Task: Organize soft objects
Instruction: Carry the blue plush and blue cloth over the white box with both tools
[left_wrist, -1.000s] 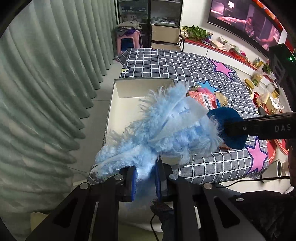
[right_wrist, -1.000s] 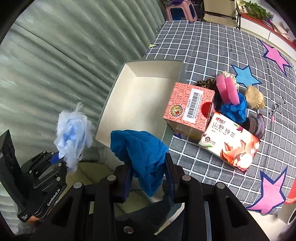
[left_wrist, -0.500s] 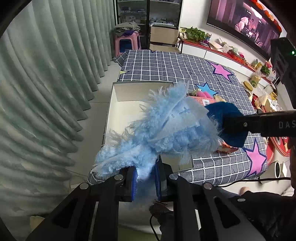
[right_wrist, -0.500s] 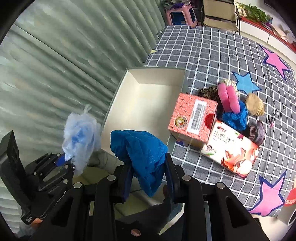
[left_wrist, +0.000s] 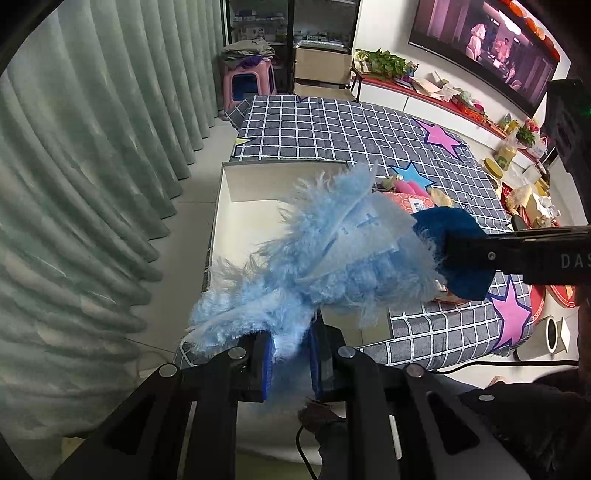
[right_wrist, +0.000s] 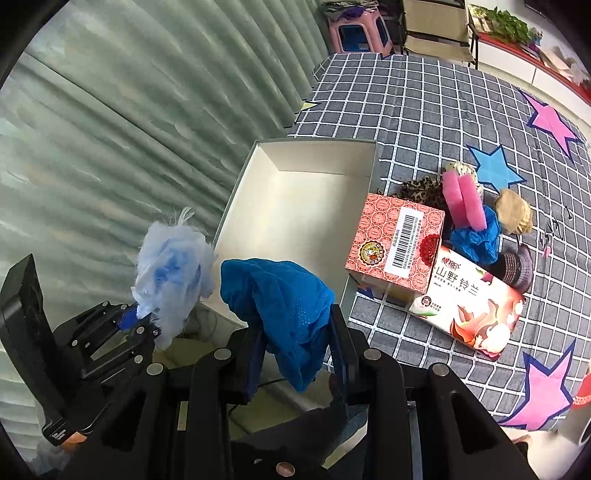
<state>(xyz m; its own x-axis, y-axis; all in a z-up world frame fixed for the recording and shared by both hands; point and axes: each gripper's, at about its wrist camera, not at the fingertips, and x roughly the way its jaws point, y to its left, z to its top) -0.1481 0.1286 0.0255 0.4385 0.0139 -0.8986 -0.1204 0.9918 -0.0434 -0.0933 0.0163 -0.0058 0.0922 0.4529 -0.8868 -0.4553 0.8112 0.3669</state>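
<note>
Left gripper (left_wrist: 291, 354) squeezed tight on a fluffy light-blue duster (left_wrist: 332, 258), up in the air by the white box (right_wrist: 295, 206). Right gripper (right_wrist: 297, 354) clamped on a dark-blue cloth (right_wrist: 284, 302), just beside it, above the box's near corner.

The pale blue fluffy piece (left_wrist: 332, 258) is looking shaggy and fibrous. Right of it, the dark blue cloth (right_wrist: 288, 299) is showing a fine mesh weave. Beyond both, the white box (right_wrist: 295, 206) is looking like matt card, beside a glossy tissue pack (right_wrist: 476, 310).
</note>
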